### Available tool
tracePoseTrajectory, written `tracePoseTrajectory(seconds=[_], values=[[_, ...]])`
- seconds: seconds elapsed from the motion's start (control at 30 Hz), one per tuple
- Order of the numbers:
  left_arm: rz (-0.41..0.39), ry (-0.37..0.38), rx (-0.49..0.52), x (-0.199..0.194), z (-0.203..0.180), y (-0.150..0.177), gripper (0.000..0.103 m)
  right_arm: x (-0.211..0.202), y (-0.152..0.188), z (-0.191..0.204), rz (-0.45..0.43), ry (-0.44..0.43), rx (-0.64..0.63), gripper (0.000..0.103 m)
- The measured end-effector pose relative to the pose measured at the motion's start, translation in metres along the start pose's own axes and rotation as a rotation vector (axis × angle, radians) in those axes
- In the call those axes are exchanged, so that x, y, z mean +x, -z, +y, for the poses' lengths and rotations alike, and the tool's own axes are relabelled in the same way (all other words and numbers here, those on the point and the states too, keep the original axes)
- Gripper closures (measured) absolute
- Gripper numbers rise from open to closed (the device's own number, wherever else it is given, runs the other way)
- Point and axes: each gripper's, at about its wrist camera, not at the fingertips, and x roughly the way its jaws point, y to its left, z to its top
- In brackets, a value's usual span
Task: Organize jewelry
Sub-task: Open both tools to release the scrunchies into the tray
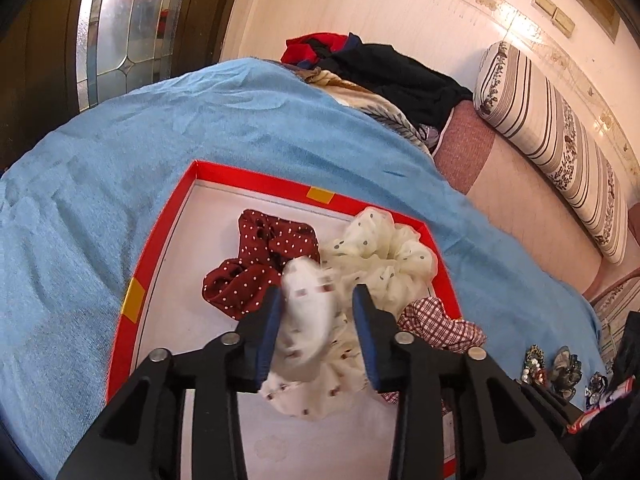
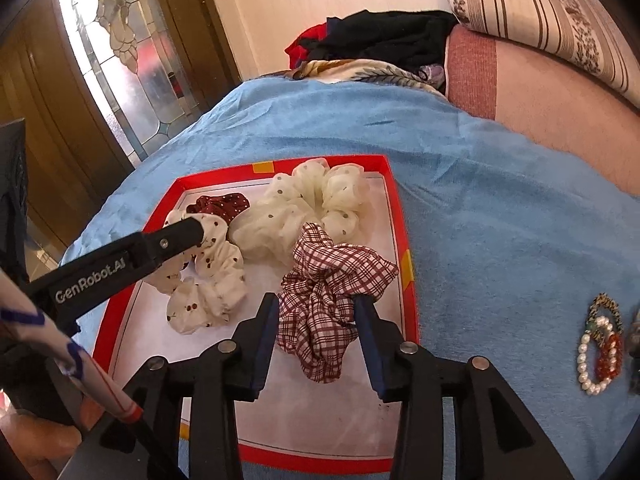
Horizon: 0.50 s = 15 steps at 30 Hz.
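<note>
My left gripper [image 1: 316,300], arm marked "GenRobot.AI", has its jaws spread around the white cherry-print scrunchie [image 2: 208,280], lying in the red-rimmed tray [image 2: 408,240]. My right gripper [image 2: 316,304] is spread around the plaid scrunchie [image 2: 332,280], also in the tray. Sheer dotted scrunchie [image 2: 304,200] and maroon one [image 1: 260,256] behind. Pearl bracelets [image 2: 596,348] on blue terry cloth [image 2: 480,160].

Daylight glows through a leaded glass door [image 2: 120,52] set in dark wood; a blue blanket [image 1: 120,152] covers the bed beside a striped bolster [image 1: 552,136] and cream wall [image 1: 360,4].
</note>
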Motion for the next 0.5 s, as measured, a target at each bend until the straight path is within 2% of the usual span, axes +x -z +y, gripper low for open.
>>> tracePoseTrajectory(seconds=[0.3,0.5], values=[[-0.088,0.0,-0.009,-0.016,-0.006,-0.002,0.056,-0.021,0.001,-0.002,-0.035,0.001,-0.008,0.056],[-0.134,0.002,-0.011,-0.025,-0.014,0.0,0.055,-0.038,0.007,-0.012,-0.053,-0.001,0.008,0.055]])
